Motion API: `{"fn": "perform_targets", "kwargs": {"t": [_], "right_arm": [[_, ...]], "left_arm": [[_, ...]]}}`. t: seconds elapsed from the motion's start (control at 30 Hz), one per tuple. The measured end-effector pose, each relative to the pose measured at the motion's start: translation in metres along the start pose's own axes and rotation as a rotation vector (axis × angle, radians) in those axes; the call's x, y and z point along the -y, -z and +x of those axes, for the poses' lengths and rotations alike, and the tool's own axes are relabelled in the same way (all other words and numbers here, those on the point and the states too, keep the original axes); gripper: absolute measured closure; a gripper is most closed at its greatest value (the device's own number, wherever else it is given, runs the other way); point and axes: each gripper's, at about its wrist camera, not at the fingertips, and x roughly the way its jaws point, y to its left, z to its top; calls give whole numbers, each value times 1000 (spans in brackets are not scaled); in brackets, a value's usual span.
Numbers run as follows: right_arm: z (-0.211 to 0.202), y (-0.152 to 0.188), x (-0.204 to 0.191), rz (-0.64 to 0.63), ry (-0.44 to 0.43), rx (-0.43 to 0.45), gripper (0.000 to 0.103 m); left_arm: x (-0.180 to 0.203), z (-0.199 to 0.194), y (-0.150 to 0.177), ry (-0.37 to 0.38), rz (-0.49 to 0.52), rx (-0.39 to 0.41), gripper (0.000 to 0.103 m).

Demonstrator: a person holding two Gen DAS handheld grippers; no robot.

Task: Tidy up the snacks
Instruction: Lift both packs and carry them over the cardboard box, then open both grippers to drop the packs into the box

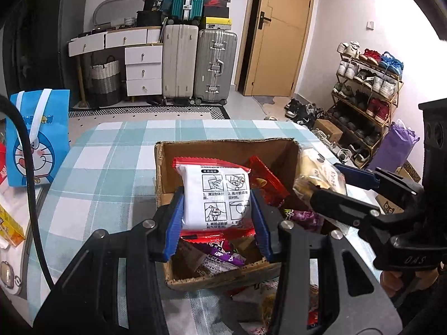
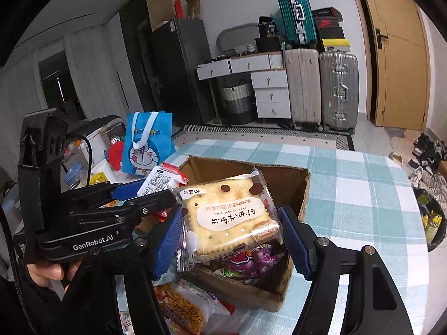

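The worktop (image 1: 111, 150) is covered with a cloth in pale blue and white checks. An open cardboard box (image 1: 164, 178) stands directly on it, and this box is the landmark. Left of the box, at the worktop's edge, a blue cartoon bag (image 1: 39, 136) stands upright, well apart from the box. Just in front of the box, a packet of thin yellow sticks (image 2: 181, 307) lies flat on the cloth, near the box's front wall.

"GenRobot.AI" in white on the left gripper (image 2: 156, 195); "soft nougat cake" upside down on the cracker pack (image 2: 229, 217); "30" on a black bag (image 1: 153, 0).
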Motion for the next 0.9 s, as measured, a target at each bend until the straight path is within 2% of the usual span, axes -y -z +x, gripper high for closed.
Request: {"fn": "perform_targets", "kwargs": {"t": [0.3,0.47,0.53,0.77,0.8,0.9], "right_arm": [[24,1,8,-12,29,-37,33],[34,4,8,-39,55,-58,33],[36,4,10,-28,41,-64,33],[34,5,10,-21,45,-62,31],[33,5,11,-14,41,-61,30],[22,6,11,-21,65,-39,28]], "left_arm": [[2,23,0,-41,32,-11,61],[2,35,3,-42,42,-44,61],[-1,39,4,-29,30,-62,61],[-3,41,3,-30,38,-71,59],[-4,39,3,-31,41,-68,57],[-5,27,4,-23,47,-56,35]]}}
